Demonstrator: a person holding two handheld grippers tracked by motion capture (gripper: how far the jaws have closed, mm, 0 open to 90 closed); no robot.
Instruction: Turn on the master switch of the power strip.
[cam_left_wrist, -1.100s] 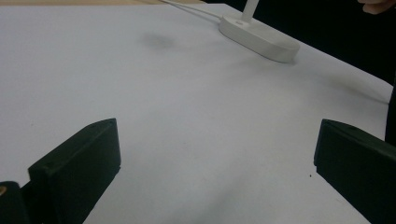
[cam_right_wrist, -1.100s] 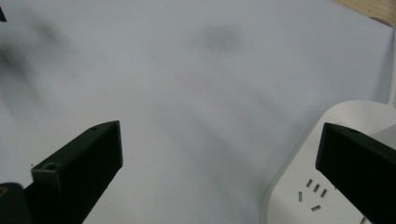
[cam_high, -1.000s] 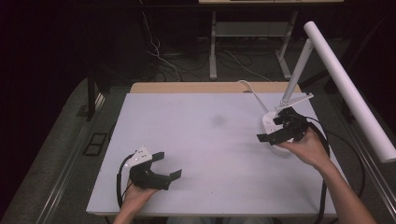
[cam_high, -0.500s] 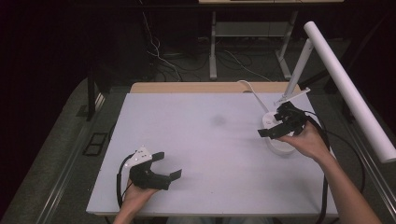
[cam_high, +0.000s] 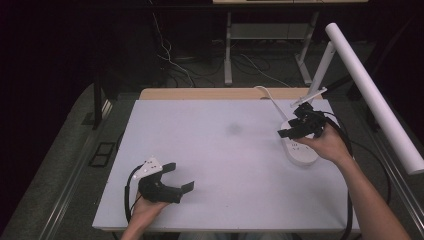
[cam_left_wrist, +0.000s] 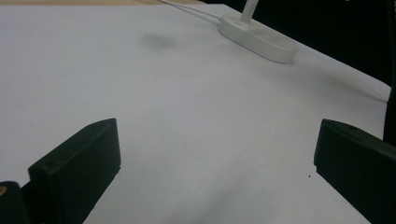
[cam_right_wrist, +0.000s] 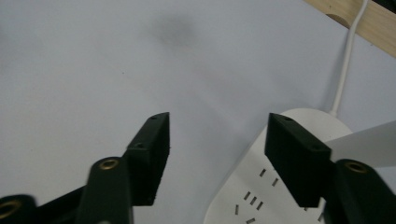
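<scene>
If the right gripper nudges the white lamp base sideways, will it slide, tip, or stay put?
The lamp base lies low, wide and flat, so it probably slides. Its tall arm and long tube head overhang, so a hard push might rock it. The cord may drag.

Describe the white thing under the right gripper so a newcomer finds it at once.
Start at the white table and go to its far right edge. There lies the lamp base, a flat white oval below the right gripper. A white cord and a slanted stem leave it.

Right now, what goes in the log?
right gripper: fingers have just been closing, nothing between, over white oval lamp base | left gripper: open, on white table
</scene>
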